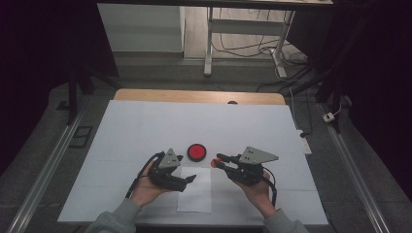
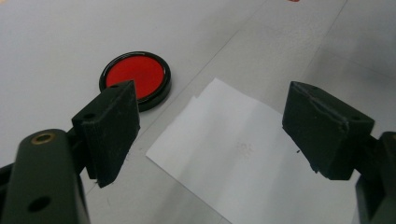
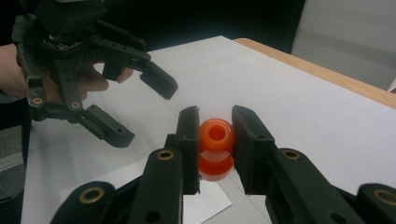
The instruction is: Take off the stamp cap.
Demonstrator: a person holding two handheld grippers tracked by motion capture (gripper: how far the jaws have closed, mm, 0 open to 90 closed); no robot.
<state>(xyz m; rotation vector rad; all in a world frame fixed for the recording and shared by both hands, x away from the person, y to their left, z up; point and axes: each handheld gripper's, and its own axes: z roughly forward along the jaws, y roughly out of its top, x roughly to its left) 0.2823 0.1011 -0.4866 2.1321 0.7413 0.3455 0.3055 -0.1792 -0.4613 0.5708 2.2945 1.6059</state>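
right claw clamps glossy orange spool-shaped piece | left claw wide over flat white paper

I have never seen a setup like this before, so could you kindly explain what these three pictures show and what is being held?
A person sits at a table covered in white and holds a hand-operated two-jaw gripper in each hand. The high view looks down from above; each of the other two pictures comes from a camera riding on one gripper, looking along its black jaws. On the table lie a white sheet of paper and a round black-rimmed red disc. The left gripper is open over the paper and holds nothing. The right gripper is shut on a small orange spool-shaped piece, held above the table.
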